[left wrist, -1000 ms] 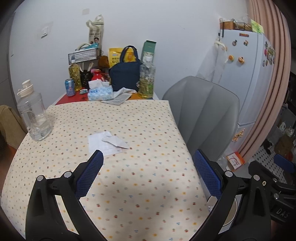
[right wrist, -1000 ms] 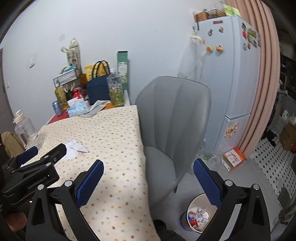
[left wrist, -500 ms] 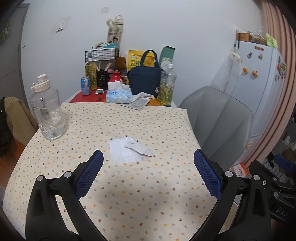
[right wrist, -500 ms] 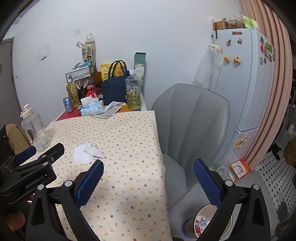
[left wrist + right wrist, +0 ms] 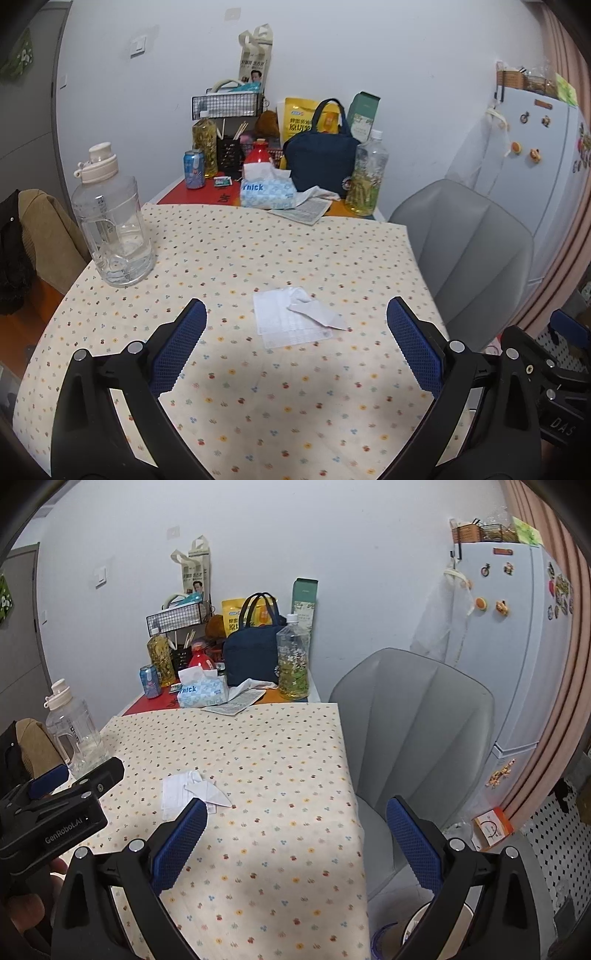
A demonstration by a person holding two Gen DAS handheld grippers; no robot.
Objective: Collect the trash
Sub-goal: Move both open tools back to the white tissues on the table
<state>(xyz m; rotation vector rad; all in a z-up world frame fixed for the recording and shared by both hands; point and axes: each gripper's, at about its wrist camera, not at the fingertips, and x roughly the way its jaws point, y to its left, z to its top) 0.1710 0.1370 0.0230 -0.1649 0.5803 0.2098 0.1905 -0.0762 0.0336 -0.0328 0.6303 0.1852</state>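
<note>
A flat white receipt with a folded white paper scrap (image 5: 299, 314) on top lies in the middle of the dotted tablecloth (image 5: 258, 398); the right wrist view shows the same paper (image 5: 195, 794) to the left. My left gripper (image 5: 295, 332) hovers open just short of it, fingers wide, nothing between them. My right gripper (image 5: 293, 834) is open over the table's right edge, empty. A rim of the trash bin (image 5: 417, 919) shows on the floor, mostly hidden behind the right finger.
A clear water jug (image 5: 110, 229) stands at the table's left. At the back are a tissue box (image 5: 267, 190), navy bag (image 5: 321, 162), bottles and a can (image 5: 194, 169). A grey chair (image 5: 410, 738) and a fridge (image 5: 517, 646) are to the right.
Both grippers have swung left and risen, so the paper now sits centred ahead of the left gripper. The trash bin has slid nearly out of the right view.
</note>
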